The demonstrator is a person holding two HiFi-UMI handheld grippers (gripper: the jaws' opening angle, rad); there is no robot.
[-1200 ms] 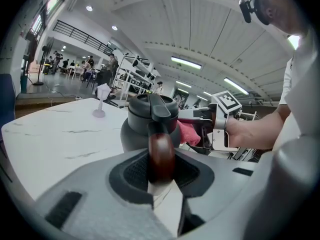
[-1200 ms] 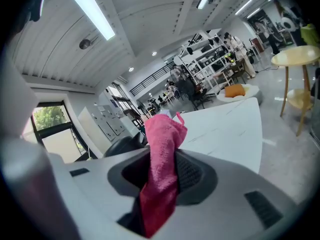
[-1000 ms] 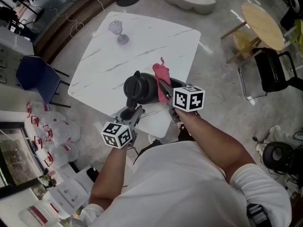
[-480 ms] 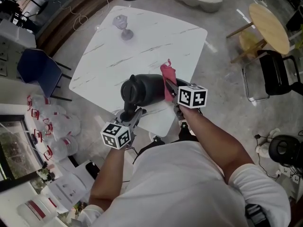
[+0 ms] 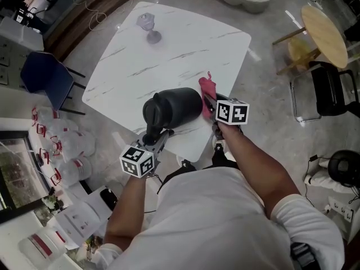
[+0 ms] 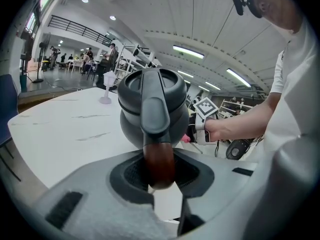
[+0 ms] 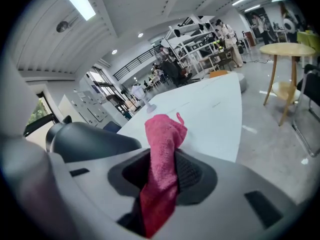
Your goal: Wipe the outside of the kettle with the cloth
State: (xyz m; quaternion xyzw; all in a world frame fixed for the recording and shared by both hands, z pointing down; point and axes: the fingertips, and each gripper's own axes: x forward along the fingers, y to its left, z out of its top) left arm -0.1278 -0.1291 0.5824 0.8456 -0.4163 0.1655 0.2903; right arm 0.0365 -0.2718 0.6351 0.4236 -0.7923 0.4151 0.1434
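A dark grey kettle (image 5: pixel 171 108) is held tipped over the near edge of the white marble table (image 5: pixel 169 49). My left gripper (image 5: pixel 153 139) is shut on its brown wooden handle (image 6: pixel 159 161), seen between the pads in the left gripper view with the kettle's lid (image 6: pixel 152 86) beyond. My right gripper (image 5: pixel 211 103) is shut on a pink cloth (image 5: pixel 205 89) and holds it against the kettle's right side. In the right gripper view the pink cloth (image 7: pixel 162 169) stands up from the jaws, with the kettle's body (image 7: pixel 87 140) to the left.
A clear stemmed glass (image 5: pixel 149 28) stands at the table's far left corner. A blue chair (image 5: pixel 48 80) is left of the table; a round wooden table (image 5: pixel 326 35) and a black chair (image 5: pixel 332 89) are at the right. My own torso fills the lower part of the head view.
Both grippers have sunk a little. The kettle has tipped further onto its side, and the cloth in the right gripper has come lower along the kettle's right flank.
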